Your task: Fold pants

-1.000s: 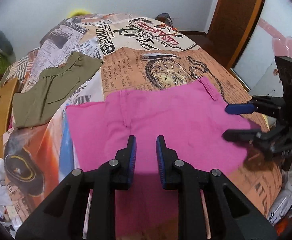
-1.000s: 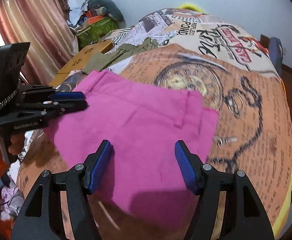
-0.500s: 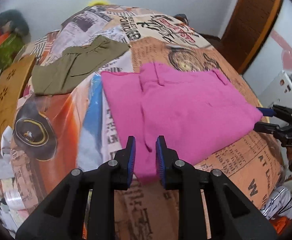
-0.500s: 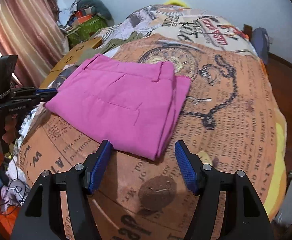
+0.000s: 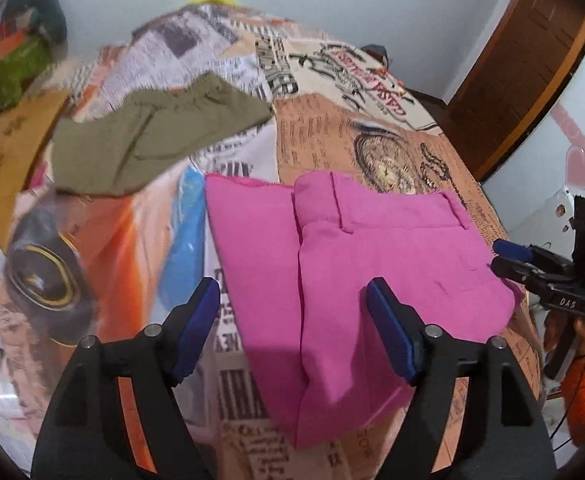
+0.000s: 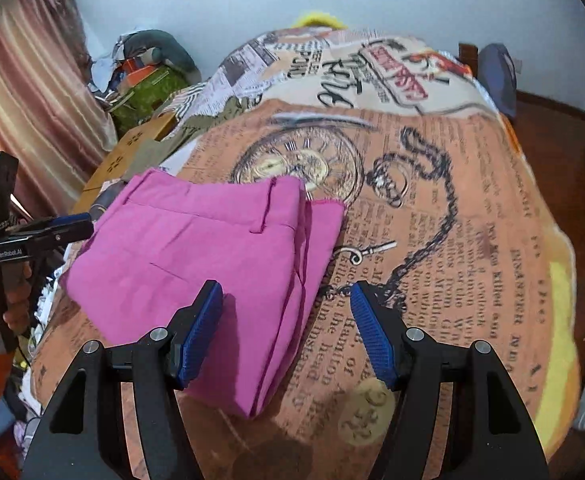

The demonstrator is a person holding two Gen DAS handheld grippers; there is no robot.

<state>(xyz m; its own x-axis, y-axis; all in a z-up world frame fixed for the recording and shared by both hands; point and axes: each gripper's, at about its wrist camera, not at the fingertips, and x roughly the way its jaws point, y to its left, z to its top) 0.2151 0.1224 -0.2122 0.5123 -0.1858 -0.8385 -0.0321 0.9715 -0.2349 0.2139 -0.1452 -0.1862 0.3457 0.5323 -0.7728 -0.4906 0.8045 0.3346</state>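
Your left gripper (image 5: pixel 294 330) just let go; both grippers' jaws are wide apart over the pink pants (image 5: pixel 356 264). Green pants (image 5: pixel 152 140) lie far left on the newspaper-print bed cover (image 6: pixel 472 240).

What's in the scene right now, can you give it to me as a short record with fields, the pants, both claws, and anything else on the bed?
task item: pink pants, folded, lying flat on the printed bedspread
left claw: open, jaws have just been opening, pants below, not gripped
right claw: open, over the pants' near edge, nothing gripped
other garment: olive pants, farther back
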